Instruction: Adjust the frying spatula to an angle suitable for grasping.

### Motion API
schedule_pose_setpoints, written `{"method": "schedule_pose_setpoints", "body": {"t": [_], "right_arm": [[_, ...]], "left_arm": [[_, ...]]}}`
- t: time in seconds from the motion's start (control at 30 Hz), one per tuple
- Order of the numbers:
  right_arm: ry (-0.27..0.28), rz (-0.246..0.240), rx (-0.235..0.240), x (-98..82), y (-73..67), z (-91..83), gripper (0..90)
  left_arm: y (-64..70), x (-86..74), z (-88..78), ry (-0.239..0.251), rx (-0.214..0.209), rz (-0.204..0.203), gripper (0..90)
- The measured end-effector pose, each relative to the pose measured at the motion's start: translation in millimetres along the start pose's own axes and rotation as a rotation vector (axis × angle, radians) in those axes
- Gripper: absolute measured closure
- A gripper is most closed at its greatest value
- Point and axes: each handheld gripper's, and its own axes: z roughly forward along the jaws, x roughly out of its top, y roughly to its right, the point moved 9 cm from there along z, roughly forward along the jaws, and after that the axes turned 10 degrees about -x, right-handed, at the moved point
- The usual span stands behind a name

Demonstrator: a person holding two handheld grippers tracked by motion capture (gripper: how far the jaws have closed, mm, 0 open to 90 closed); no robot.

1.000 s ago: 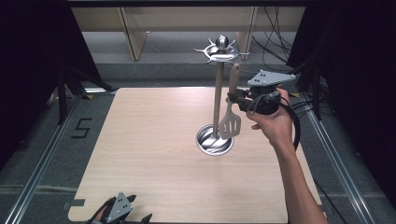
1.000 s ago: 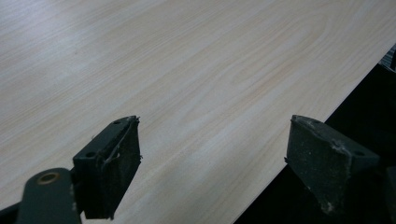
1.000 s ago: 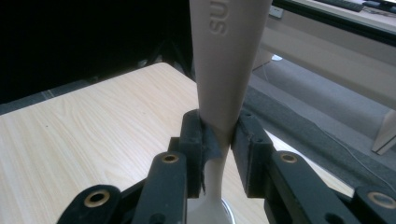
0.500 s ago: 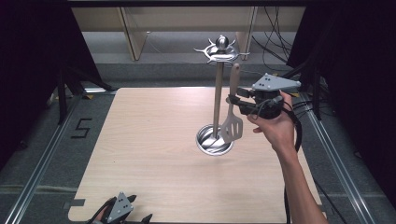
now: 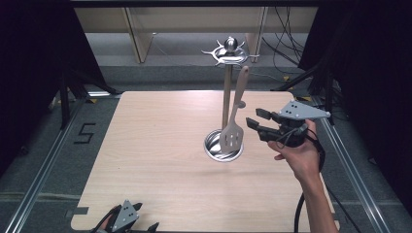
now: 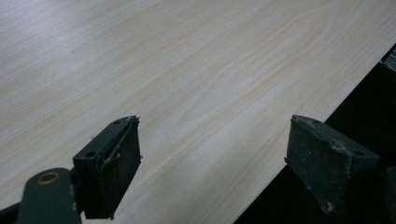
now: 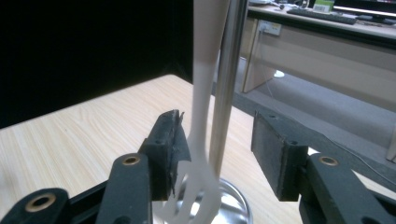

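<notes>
A pale beige slotted spatula with a long slim handle (image 5: 234, 119) hangs upright beside the shiny metal pole of a utensil stand (image 5: 226, 99), its handle top up near the stand's star-shaped ring of hooks and its slotted blade down over the stand's round polished base dish, which sits on the light wood-grain desk (image 5: 145, 145) right of the middle. The right hand-held gripper (image 5: 255, 125), black with a grey three-cornered plate on top, is held level by the person's right hand (image 5: 302, 156) and points leftwards at the spatula's blade, just beside it. In the right gripper view the spatula (image 7: 201, 140) stands between the two black jaws with the stand's pole (image 7: 226, 88) close behind it; the right hand-held gripper (image 7: 219, 149) has just been opening, and its jaws now stand apart, the right pad clear of the handle, while the left pad is so close to the blade's edge that contact cannot be told. The left hand-held gripper (image 5: 127, 219) rests low at the near edge of the desk, well apart from the stand. In the left gripper view the left hand-held gripper (image 6: 212, 158) has its jaws spread wide with nothing between them, over bare wood and the desk's edge.
</notes>
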Motion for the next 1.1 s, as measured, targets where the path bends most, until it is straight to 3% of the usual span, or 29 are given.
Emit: {"method": "schedule_pose_setpoints", "body": {"t": [0.17, 0.2, 0.27, 0.3, 0.37, 0.4, 0.47, 0.53, 0.6, 0.73, 0.77, 0.8, 0.87, 0.93, 0.97, 1.0, 1.03, 1.07, 1.1], "right_arm": [[-0.012, 0.028, 0.021, -14.6, -2.1, -2.9, 51.2], [-0.005, 0.011, 0.013, -16.7, -0.3, -2.7, 50.8], [-0.021, 0.042, 0.003, -29.1, 0.2, -4.9, 49.7], [-0.031, 0.048, 0.0, -33.6, 0.8, -5.2, 49.1], [-0.058, 0.049, -0.006, -41.7, 3.1, -5.4, 47.8], [-0.063, 0.048, -0.008, -44.8, 4.3, -6.1, 47.2], [-0.084, 0.048, -0.003, -52.0, 4.4, -7.8, 46.1], [-0.098, 0.051, -0.018, -58.1, 5.9, -9.6, 45.4], [-0.097, 0.047, -0.023, -62.7, 7.5, -10.7, 45.1], [-0.124, 0.049, -0.028, -70.5, 7.3, -13.8, 44.3], [-0.124, 0.026, -0.03, -72.0, 8.8, -14.0, 44.3], [-0.124, 0.026, -0.03, -72.0, 8.8, -14.0, 44.3], [-0.143, 0.029, -0.031, -78.8, 5.9, -14.4, 44.2], [-0.152, 0.042, -0.029, -81.1, 4.9, -14.8, 43.9], [-0.16, 0.033, -0.026, -85.1, 6.2, -14.9, 43.4], [-0.164, 0.046, -0.034, -87.4, 6.2, -14.8, 43.1], [-0.167, 0.051, -0.031, -89.5, 5.7, -14.7, 42.9], [-0.175, 0.044, -0.028, -92.2, 6.4, -14.9, 42.5], [-0.188, 0.053, -0.029, -95.0, 5.8, -16.1, 42.2]], "left_arm": [[0.2, -0.8, -1.5, -0.018, -0.007, 0.005, 17.0], [1.1, -0.2, -0.1, -0.001, -0.002, -0.021, 17.0], [0.8, 0.2, 0.2, 0.006, -0.003, -0.019, 17.0], [-0.9, -0.1, -1.2, -0.008, 0.0, 0.007, 17.0], [-1.2, -0.5, -1.7, -0.016, 0.005, 0.005, 17.0], [-2.3, 1.8, -1.9, 0.0, 0.006, 0.036, 17.0], [0.5, 1.7, -0.9, 0.01, 0.0, 0.0, 17.0], [-3.5, 1.6, -2.2, -0.011, 0.005, 0.059, 17.0], [-0.7, 1.2, -1.7, -0.004, 0.0, 0.029, 17.0], [-1.5, 1.0, -1.6, -0.01, 0.0, 0.032, 17.0], [-4.1, 1.7, -1.3, -0.012, 0.003, 0.061, 17.0], [-4.1, 1.7, -1.3, -0.012, 0.003, 0.061, 17.0], [-1.0, 0.8, -2.1, -0.017, 0.003, 0.02, 17.0], [-2.0, 1.4, -2.2, -0.017, 0.004, 0.033, 17.0], [-4.1, 1.5, -2.3, -0.027, 0.001, 0.064, 17.0], [-0.5, 0.2, -0.3, -0.01, 0.005, -0.006, 17.0], [-0.5, 0.2, -0.3, -0.01, 0.005, -0.006, 17.0], [-2.4, 0.9, -1.6, -0.021, 0.006, 0.024, 17.0], [-2.3, 0.0, -1.6, -0.027, 0.005, 0.019, 16.9]]}}
